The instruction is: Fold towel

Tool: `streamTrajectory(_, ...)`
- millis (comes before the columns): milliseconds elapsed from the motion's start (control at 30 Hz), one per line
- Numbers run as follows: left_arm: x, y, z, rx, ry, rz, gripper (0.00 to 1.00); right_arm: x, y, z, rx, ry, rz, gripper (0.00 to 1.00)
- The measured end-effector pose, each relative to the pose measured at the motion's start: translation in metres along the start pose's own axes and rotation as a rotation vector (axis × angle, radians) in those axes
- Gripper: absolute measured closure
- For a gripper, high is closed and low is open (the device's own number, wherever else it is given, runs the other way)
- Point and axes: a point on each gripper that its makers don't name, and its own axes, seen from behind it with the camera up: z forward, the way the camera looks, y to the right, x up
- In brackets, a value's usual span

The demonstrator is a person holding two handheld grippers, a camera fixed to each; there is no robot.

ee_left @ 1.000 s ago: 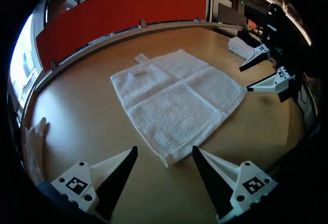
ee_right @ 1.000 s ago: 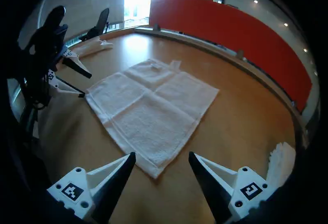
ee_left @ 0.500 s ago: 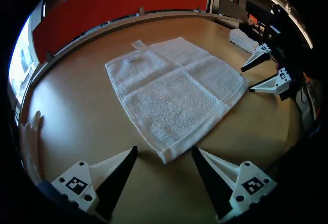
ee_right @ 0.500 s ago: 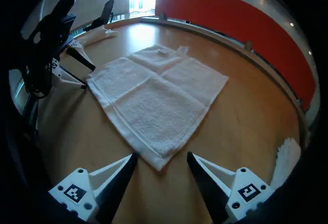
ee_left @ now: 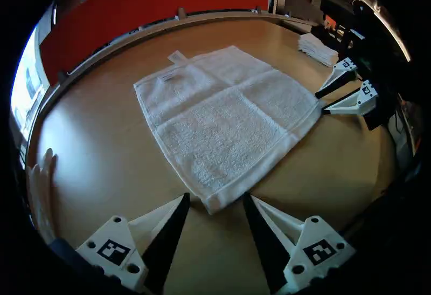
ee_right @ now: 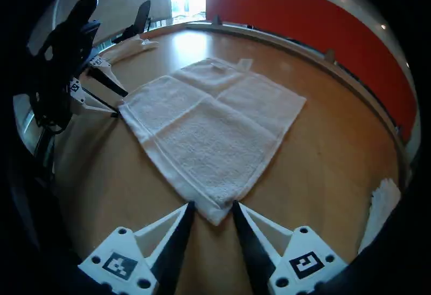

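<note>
The towel (ee_left: 226, 117) is lying flat on the tabletop (ee_left: 97, 149); the left gripper (ee_left: 214, 204) is straddling one corner, fingers parted; the right gripper (ee_right: 213, 208) is flanking another closely, pinch unclear.

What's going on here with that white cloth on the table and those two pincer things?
A person holds a two-finger gripper in each hand and is setting up to fold a white towel, which lies spread flat on a wooden table. The left gripper has one corner of the towel between its open fingers. The right gripper straddles a neighbouring corner with a narrower gap. Neither clearly pinches the cloth yet, and no fold has been made.
</note>
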Motion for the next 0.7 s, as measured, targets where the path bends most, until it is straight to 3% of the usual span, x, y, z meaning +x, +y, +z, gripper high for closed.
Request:
streamTrajectory(133,0.0,0.003,0.0001,0.0,-0.002,-0.001,0.53,-0.0003,0.0019,-0.0002,-0.006,-0.001,0.008,0.68)
streamTrajectory(267,0.0003,0.0035,0.0009,0.005,-0.003,-0.008,0.67,-0.0011,0.0011,-0.001,-0.009,-0.001,0.012,0.77)
streamTrajectory(400,0.0004,0.0024,0.0007,0.006,-0.009,-0.023,0.77,-0.0008,-0.0018,-0.0019,-0.003,0.001,0.013,0.81)
streamTrajectory(700,0.0022,0.0031,-0.001,-0.012,-0.01,-0.051,0.85,0.0038,-0.0044,-0.0043,-0.004,0.012,0.017,0.82)
